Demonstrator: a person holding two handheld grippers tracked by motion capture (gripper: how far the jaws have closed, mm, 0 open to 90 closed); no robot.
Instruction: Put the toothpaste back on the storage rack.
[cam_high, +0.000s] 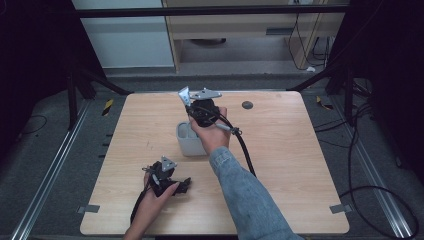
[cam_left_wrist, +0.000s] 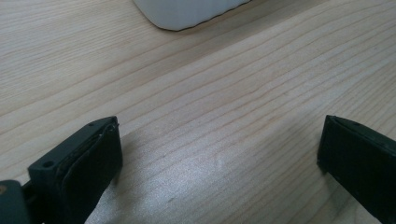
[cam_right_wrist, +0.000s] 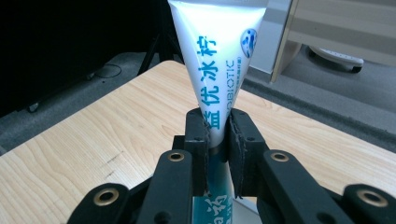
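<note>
Right gripper view has the right gripper (cam_right_wrist: 217, 135) clamped on a glossy white tube (cam_right_wrist: 217, 56) with teal print, tapering down between the pads, above a grey cup (cam_high: 190, 144). Left gripper (cam_left_wrist: 219, 154) rests jaws apart on grainy pale wood table (cam_left_wrist: 210, 93).

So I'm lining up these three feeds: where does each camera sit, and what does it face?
High view: above the near edge, facing down on the table; both forearms show.
Left gripper view: on the left gripper, low over the wood; open fingers.
Right gripper view: on the right gripper, clamping a tube.
High and left views share the grey holder.
</note>
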